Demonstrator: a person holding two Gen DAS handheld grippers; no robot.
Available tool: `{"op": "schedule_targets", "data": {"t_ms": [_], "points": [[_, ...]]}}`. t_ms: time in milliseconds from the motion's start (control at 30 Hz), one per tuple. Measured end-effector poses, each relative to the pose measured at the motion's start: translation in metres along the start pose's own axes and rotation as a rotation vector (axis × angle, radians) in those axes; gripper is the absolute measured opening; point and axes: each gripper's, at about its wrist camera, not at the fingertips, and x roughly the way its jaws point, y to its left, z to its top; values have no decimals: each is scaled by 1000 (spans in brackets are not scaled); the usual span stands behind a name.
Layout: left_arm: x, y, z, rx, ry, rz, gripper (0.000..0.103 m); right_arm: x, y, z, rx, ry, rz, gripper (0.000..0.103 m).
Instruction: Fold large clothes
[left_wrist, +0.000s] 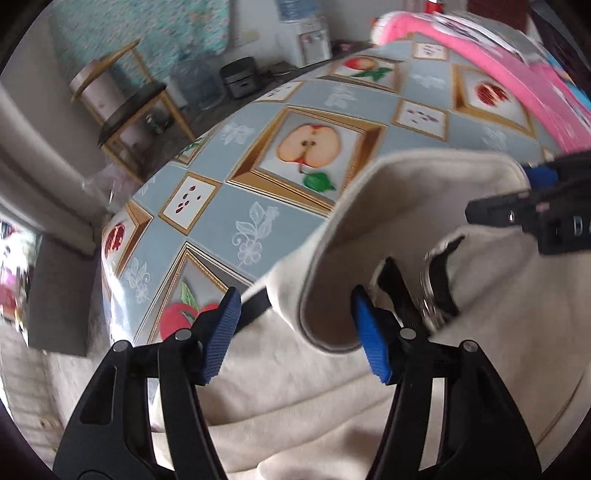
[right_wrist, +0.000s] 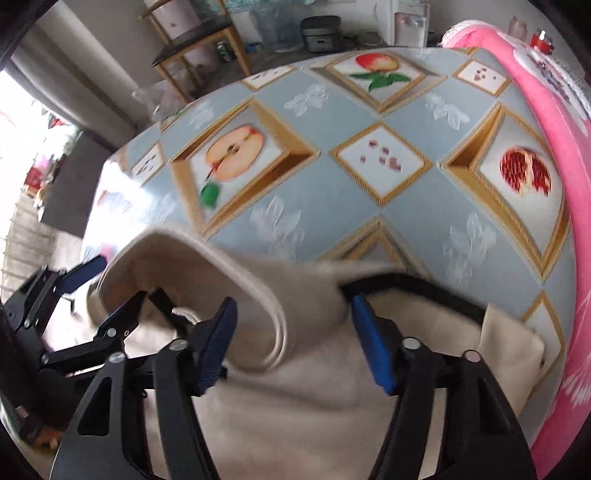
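Lowering both grippers, we should pinch the cream hooded jacket hood rim evenly: left gripper and right gripper both stand apart, unclamped.

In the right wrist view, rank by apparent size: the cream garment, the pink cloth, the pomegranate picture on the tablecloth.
1. cream garment, though it lies nearest the camera, which inflates it.
2. pink cloth.
3. pomegranate picture, clearly smallest.
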Motion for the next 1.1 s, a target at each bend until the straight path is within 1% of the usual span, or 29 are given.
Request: {"op": "schedule_targets", "data": {"t_ms": [67, 100, 133, 167, 200, 233, 267, 300, 367, 433, 533, 600, 633, 667, 733, 767, 833, 867, 933, 967, 1000, 1033, 1067, 1100], "points": [[-5, -4, -9, 31, -7, 9, 58, -4, -1, -6, -16, -1, -15, 49], [-6, -6, -13, 42, -10, 11, 58, -5, -2, -10, -19, 2, -10, 37], [-6, -7, -15, 48, -13, 17, 58, -5, -2, -13, -22, 6, -13, 28], [-7, -8, -18, 52, -19, 24, 56, -6, -3, -17, -27, 7, -15, 25], [-8, -10, -21, 59, -25, 19, 54, -8, -3, -20, -31, 3, -17, 17], [-9, -11, -24, 67, -32, 11, 47, -11, -2, -25, -37, -4, -15, 12], [-11, -13, -26, 74, -39, 4, 34, -18, 1, -30, -56, -18, -14, 11], [-14, -14, -29, 84, -50, -4, 27, -23, 2, -36, -76, -34, -19, 9], [-23, -17, -37, 102, -80, -13, 12, -34, 6, -47, -117, -61, -20, 9], [-33, -18, -46, 118, -120, -38, 7, -41, 10, -59, -159, -88, -37, 9], [-39, -24, -63, 160, -150, -56, 6, -31, 14, -77, -229, -94, -85, 9], [-34, -31, -73, 192, -133, -45, 6, -20, 19, -90, -302, -89, -152, 9], [-31, -34, -79, 206, -124, -42, 6, -19, 19, -96, -318, -98, -159, 10], [-29, -37, -84, 219, -123, -32, 6, -24, 19, -100, -317, -106, -146, 12], [-33, -41, -92, 243, -142, -17, 6, -38, 14, -103, -286, -111, -109, 22], [-35, -42, -96, 252, -154, -19, 6, -49, 12, -106, -270, -124, -86, 24], [-38, -44, -100, 266, -167, -18, 6, -77, 7, -112, -254, -182, -19, 33], [-40, -45, -101, 272, -172, -17, 6, -90, 4, -113, -242, -213, 28, 33], [-42, -48, -104, 291, -179, -22, 6, -116, 2, -113, -214, -270, 166, 33], [-42, -50, -106, 301, -178, -23, 6, -124, 3, -112, -206, -300, 215, 33], [-42, -52, -107, 312, -174, -26, 6, -128, 8, -108, -200, -321, 246, 33], [-42, -53, -108, 318, -171, -28, 7, -126, 13, -102, -199, -325, 248, 33], [-42, -53, -108, 318, -165, -36, 7, -120, 20, -97, -204, -321, 232, 33], [-44, -51, -108, 305, -156, -52, 7, -105, 28, -89, -211, -300, 215, 33]]}}
